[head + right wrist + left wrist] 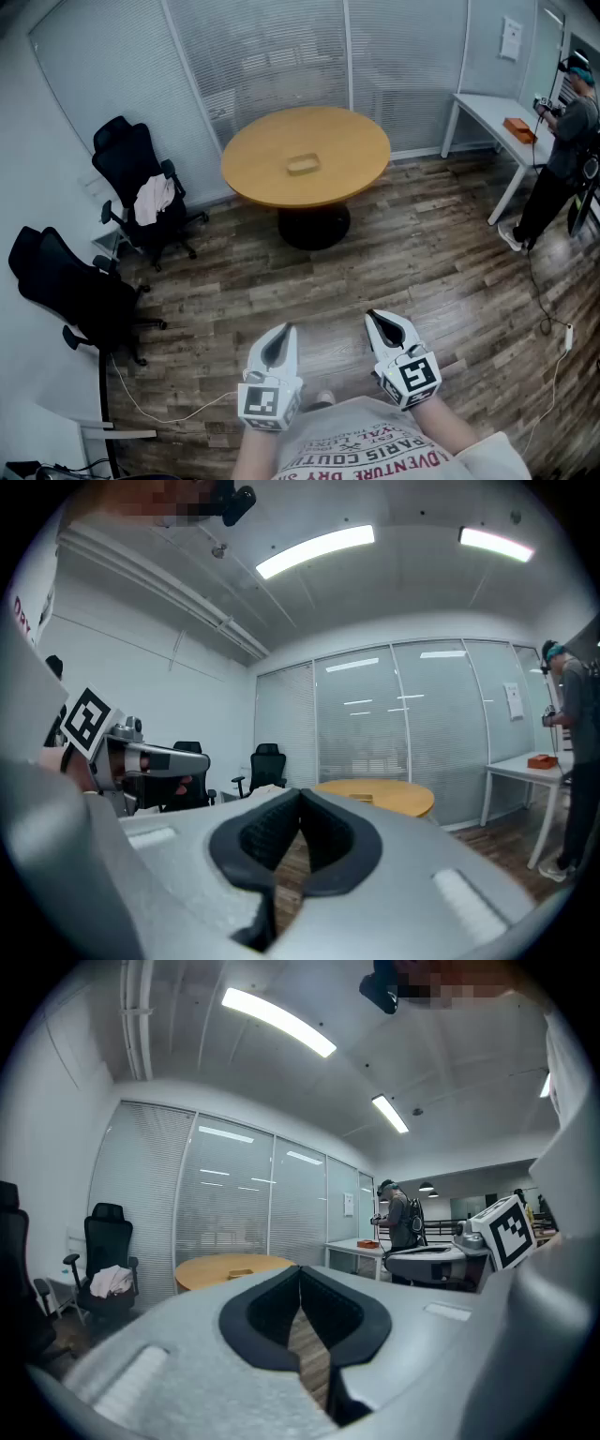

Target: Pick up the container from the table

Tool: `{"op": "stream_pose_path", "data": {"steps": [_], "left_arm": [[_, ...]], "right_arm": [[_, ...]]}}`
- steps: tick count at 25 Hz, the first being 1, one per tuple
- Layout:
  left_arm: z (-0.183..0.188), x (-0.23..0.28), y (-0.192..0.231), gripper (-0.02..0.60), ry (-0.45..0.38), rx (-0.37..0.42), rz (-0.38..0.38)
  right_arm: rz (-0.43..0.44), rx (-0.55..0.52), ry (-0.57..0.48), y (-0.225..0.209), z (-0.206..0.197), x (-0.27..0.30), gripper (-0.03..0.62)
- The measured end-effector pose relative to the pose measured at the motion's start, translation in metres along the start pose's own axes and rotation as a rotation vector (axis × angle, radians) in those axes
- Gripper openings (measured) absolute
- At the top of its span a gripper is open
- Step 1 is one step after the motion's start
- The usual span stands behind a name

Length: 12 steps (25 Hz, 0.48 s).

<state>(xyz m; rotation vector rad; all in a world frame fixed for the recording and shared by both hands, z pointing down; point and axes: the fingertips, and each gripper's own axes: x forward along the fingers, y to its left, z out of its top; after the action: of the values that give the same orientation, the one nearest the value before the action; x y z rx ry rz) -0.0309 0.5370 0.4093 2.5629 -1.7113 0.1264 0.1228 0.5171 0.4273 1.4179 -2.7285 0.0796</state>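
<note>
Tan container mid round bench, upper centre, long axis left-right. Left gripper, right gripper low in frame, fingers pressed together, well short of bench.

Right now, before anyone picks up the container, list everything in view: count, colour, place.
container: one, tan, middle of the round table
round table: one, light wood, centre of the room
office chairs: two, black, by the left wall
cloth: one, white, on the farther chair
desk: one, white, at the right
box: one, orange, on the desk
person: one, dark clothes, standing by the desk
left gripper: one, white, shut and empty, bottom centre
right gripper: one, white, shut and empty, beside the left
</note>
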Motion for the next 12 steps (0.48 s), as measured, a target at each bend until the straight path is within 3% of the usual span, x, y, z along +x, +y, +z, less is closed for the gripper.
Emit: {"op": "stream_pose_path", "data": {"steps": [8,12], "left_arm": [[0.0,0.01,0.003,0.008,0.005,-0.001,-0.013],[-0.002,0.015,0.011,0.008,0.014,-0.017,-0.01]], "right_arm": [[-0.005,-0.001,0.006,-0.004,0.001,0.008,0.002],[-0.06,0.035,0.006,-0.014,-0.002,0.017,0.002]]}}
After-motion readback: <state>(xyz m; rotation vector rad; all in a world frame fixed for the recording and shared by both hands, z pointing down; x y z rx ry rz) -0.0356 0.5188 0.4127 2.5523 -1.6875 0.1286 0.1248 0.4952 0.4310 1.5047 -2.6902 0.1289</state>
